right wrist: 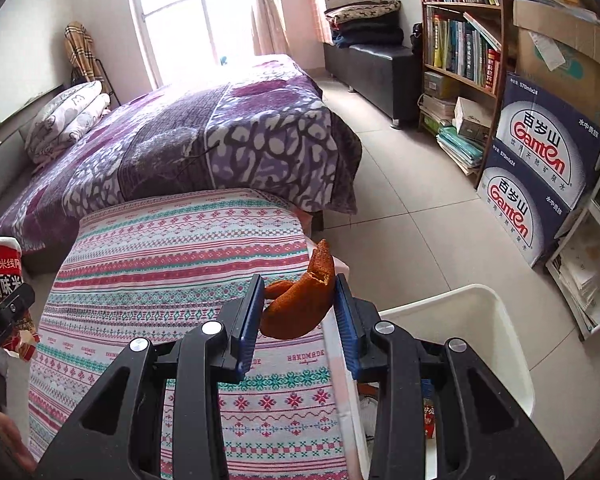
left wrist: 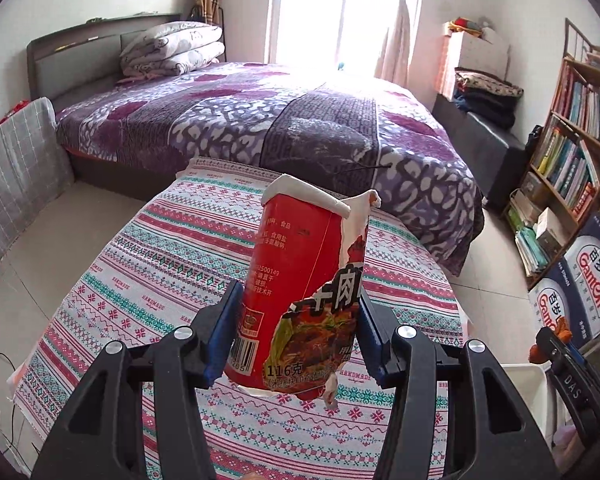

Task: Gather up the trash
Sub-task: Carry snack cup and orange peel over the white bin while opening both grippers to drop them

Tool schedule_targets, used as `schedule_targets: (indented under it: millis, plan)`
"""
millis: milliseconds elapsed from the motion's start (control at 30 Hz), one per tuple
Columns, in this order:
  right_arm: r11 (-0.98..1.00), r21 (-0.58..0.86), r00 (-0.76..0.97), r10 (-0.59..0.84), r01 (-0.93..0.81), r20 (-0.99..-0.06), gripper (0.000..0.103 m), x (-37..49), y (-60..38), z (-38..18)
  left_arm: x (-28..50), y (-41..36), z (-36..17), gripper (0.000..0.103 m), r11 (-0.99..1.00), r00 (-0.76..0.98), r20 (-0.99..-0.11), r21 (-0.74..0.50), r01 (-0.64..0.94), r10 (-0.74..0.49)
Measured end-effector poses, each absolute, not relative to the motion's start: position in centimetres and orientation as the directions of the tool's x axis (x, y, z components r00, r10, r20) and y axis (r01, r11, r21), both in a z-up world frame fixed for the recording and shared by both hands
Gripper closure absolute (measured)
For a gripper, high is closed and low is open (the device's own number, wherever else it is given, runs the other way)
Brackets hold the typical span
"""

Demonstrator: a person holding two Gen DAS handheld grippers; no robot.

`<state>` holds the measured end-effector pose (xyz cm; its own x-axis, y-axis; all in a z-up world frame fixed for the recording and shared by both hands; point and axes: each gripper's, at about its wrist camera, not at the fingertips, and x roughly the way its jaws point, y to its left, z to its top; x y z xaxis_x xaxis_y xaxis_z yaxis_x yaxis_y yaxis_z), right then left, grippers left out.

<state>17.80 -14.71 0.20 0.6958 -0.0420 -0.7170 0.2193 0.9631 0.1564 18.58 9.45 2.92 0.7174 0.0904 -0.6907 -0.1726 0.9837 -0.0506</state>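
Observation:
My left gripper (left wrist: pixel 296 328) is shut on a torn red instant-noodle cup (left wrist: pixel 304 280), held upright above the patterned tablecloth (left wrist: pixel 172 264). In the right wrist view the same noodle cup (right wrist: pixel 6 276) shows at the far left edge. Between the blue pads of my right gripper (right wrist: pixel 298 316) sits a curled piece of orange peel (right wrist: pixel 300 304), and the gripper is shut on it above the table's right edge. That orange peel (left wrist: pixel 562 330) also appears at the far right of the left wrist view. A white bin (right wrist: pixel 480 320) stands on the floor just right of the table.
A bed with a purple blanket (left wrist: pixel 300 120) lies beyond the table. A bookshelf (right wrist: pixel 460 40) and blue water cartons (right wrist: pixel 540 160) line the right wall. A dark bench (right wrist: pixel 376 64) stands by the window. Tiled floor (right wrist: pixel 412 208) runs between the bed and the shelves.

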Motion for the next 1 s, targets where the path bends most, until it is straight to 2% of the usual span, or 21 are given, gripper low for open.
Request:
schedule_targets:
  millis: [300,1000]
  plan:
    - [0.937,0.2,0.685,-0.054,0.286,-0.727,0.07,16.5,-18.7,-0.1,18.1,5.5,3.2,0.05,0.995,0.733,-0.678,-0.035,-0.097,0.048]
    - [0.881,0.167,0.585,-0.142,0.442,-0.799,0.068,13.8,-26.6,-1.7,16.8,-4.5,1.8,0.05,0.995,0.708,-0.702,-0.004,0.1,-0.074]
